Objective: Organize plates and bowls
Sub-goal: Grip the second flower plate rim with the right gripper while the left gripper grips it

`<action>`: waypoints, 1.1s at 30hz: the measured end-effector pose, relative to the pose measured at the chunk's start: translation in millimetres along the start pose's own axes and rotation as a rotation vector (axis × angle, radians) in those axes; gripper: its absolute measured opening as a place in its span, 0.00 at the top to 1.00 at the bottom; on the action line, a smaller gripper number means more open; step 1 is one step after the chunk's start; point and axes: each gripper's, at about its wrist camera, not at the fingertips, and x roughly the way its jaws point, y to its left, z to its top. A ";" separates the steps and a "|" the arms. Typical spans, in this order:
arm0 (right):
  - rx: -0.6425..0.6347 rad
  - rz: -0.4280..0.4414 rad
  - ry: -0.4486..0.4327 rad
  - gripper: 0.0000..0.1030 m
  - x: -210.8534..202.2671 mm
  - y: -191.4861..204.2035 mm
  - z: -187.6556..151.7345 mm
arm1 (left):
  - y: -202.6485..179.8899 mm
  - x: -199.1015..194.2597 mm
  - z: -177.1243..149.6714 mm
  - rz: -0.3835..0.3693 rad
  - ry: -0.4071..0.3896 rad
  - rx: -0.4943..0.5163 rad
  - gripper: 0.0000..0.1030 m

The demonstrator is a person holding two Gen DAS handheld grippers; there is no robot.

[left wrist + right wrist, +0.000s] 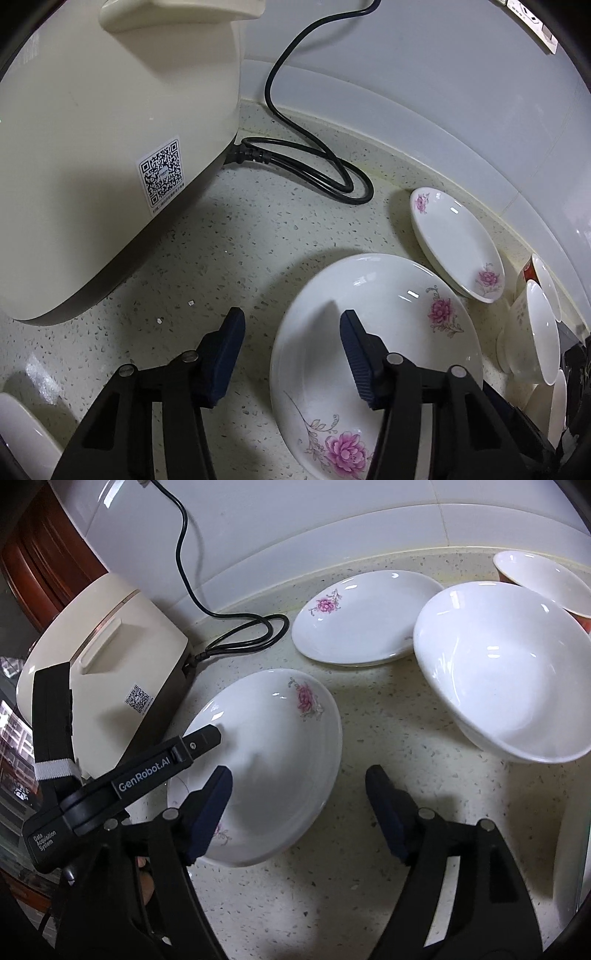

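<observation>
Nearest you, the left tool (291,354) straddles the rim of the large flowered plate (399,317): one blue pad sits over the plate, the other outside it above the tabletop (240,240), and neither visibly presses the rim. That plate lies flat at about 5 o'clock in the left wrist view. Your right tool (299,805) stands wide with nothing between its pads, its left pad over the plate's near edge. A smaller flowered plate (365,620) lies at 12 o'clock from it, near the wall. A deep white bowl (506,672) sits at 2 o'clock, with another bowl (546,579) behind it. The cream appliance (110,657) and its black cord (243,635) lie around 10 o'clock.
</observation>
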 end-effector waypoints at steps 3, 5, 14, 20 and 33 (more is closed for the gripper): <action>-0.013 0.003 0.007 0.17 2.5 2.7 1.0 | -0.1 -0.6 -0.8 -0.001 0.000 -0.003 0.47; -0.029 -0.005 0.007 0.15 3.2 5.5 0.5 | 1.0 -0.5 -0.8 -0.004 0.002 -0.008 0.47; -0.022 -0.048 0.013 0.80 4.4 -0.9 -2.1 | 2.5 -5.9 -4.4 -0.022 -0.007 -0.024 0.77; -0.018 -0.051 -0.006 0.80 0.4 -3.2 -0.8 | -2.5 -13.0 -5.7 -0.018 -0.039 -0.014 0.79; -0.032 -0.018 -0.064 0.80 -18.4 -0.5 -4.1 | -4.6 -42.9 -13.4 -0.026 -0.145 -0.017 0.79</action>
